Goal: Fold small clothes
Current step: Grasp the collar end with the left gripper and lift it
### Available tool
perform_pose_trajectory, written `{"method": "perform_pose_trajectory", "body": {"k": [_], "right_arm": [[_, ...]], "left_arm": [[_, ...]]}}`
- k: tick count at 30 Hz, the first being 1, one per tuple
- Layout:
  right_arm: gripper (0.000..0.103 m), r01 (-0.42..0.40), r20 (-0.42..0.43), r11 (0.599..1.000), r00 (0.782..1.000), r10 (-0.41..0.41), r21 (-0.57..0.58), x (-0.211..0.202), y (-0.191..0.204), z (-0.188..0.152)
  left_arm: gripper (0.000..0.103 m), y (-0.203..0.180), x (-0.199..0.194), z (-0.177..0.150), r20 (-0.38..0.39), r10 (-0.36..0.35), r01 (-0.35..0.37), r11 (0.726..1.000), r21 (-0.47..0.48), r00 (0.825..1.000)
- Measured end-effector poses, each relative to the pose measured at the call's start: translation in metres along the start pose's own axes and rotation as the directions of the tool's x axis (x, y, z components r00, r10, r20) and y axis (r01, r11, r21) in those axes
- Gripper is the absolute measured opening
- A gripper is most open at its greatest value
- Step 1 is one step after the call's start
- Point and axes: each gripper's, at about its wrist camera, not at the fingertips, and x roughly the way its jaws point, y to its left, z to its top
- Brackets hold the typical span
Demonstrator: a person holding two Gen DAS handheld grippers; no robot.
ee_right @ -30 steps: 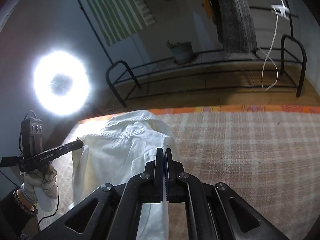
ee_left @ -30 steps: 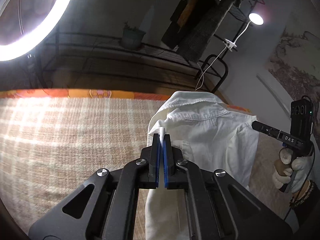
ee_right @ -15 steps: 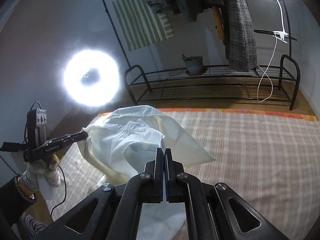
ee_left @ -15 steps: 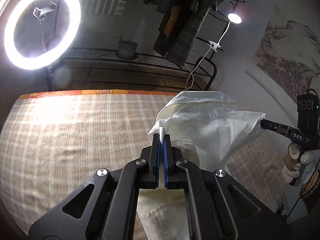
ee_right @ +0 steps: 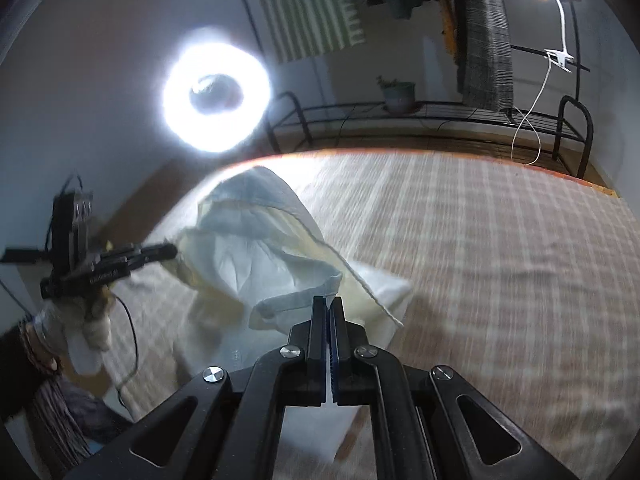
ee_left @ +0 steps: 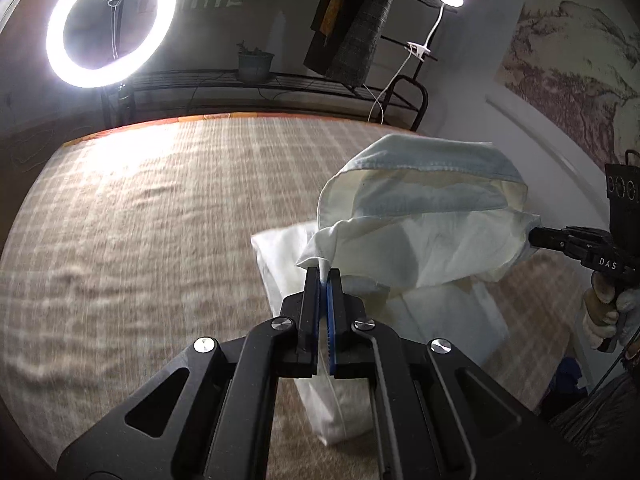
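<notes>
Left tool (ee_left: pixel 324 276) and right tool (ee_right: pixel 328 305) each pinch the white shirt (ee_left: pixel 424 236), lifted above the plaid blanket (ee_left: pixel 160 216) toward 2 o'clock.

Your left gripper (ee_left: pixel 324 276): clamped on a shirt (ee_left: pixel 420 232) edge, cloth ahead and rightward.
Your right gripper (ee_right: pixel 328 304): pinching the shirt, which spreads ahead-left.
Bed (ee_left: pixel 140 240): beneath the shirt.
Ring light (ee_left: pixel 110 20): beyond the bed, to your left.
Rack (ee_right: pixel 460 114): behind the bed.

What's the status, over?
Left tongs and right tongs both shut on shirt. Shirt's top lifted off bed. Nothing in the way.
</notes>
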Motion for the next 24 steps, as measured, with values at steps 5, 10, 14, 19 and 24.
{"method": "perform_pose_trajectory", "body": {"k": [5,10,14,19,24], "right_arm": [[0.0,0.051,-0.043,0.996,0.998,-0.054,-0.073,0.004,0.014,-0.029],[0.003,0.114,-0.041,0.978,0.992,-0.123,-0.172,-0.004,0.024,-0.059],[0.024,0.107,-0.048,0.974,0.992,-0.118,-0.198,-0.019,0.023,-0.072],[0.032,0.037,-0.003,0.999,0.999,-0.037,-0.013,-0.046,0.007,-0.083],[0.039,-0.042,-0.013,0.968,0.999,0.047,0.248,-0.028,-0.02,-0.086]], "left_arm": [[0.0,-0.005,-0.005,-0.032,-0.063,0.004,-0.001,0.999,0.051,0.998],[0.0,0.007,-0.02,-0.05,-0.115,-0.003,0.007,1.0,0.028,0.993],[0.007,0.025,-0.039,-0.058,-0.1,-0.047,0.038,0.995,-0.089,0.994],[0.035,0.048,-0.037,-0.052,-0.077,-0.152,0.122,0.947,-0.298,0.985],[0.035,0.066,-0.01,-0.046,-0.085,-0.256,0.183,0.853,-0.489,0.963]]}}
